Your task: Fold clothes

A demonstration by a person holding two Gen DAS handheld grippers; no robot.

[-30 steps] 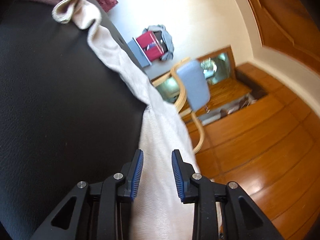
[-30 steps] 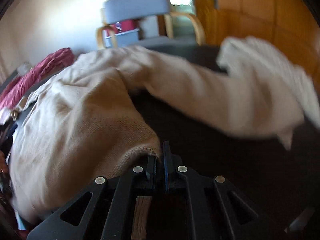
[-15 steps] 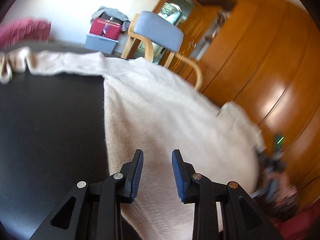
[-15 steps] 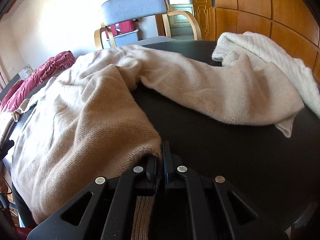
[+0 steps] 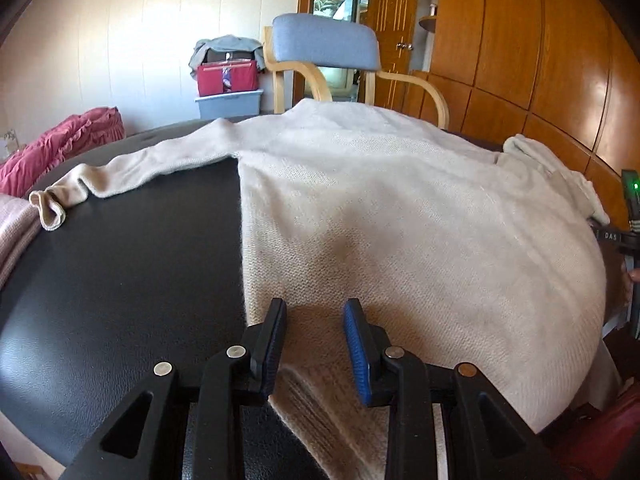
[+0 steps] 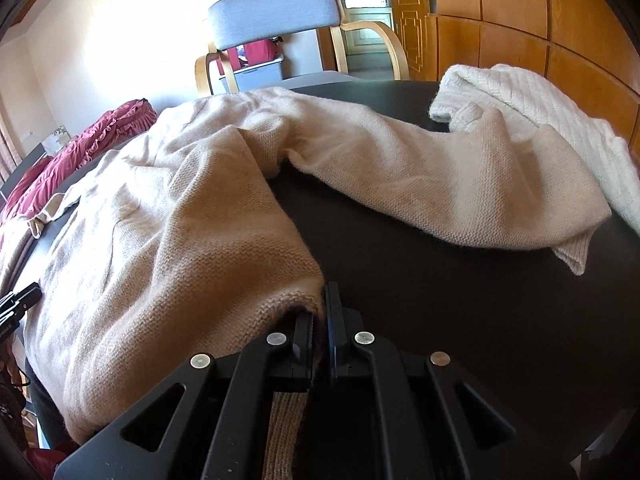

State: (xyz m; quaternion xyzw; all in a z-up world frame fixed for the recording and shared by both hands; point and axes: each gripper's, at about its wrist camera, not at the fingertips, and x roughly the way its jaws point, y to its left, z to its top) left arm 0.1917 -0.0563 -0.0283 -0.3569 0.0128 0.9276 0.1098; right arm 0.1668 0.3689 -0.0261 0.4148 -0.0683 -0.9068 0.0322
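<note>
A beige knit sweater [image 5: 400, 220] lies spread on the black table [image 5: 120, 280], one sleeve [image 5: 140, 164] stretched out to the left. My left gripper [image 5: 316, 320] hovers over the sweater's near hem with its jaws opening. The ribbed hem lies between them, and the pads do not visibly press it. In the right wrist view the sweater [image 6: 160, 240] bunches on the left and its other sleeve [image 6: 440, 184] runs right. My right gripper [image 6: 320, 312] is shut on the hem corner.
A white cable-knit garment [image 6: 540, 96] lies at the table's far right under the sleeve end. Red ruffled cloth [image 5: 60, 140] and a pink folded piece [image 5: 12, 224] sit at the left. A blue-backed wooden chair [image 5: 324, 42] stands behind the table. Wooden cabinets line the right.
The left wrist view has rolled from tilted to level, and the sweater that hung off the table edge now lies spread on top. The right sleeve has settled. The right gripper kept still.
</note>
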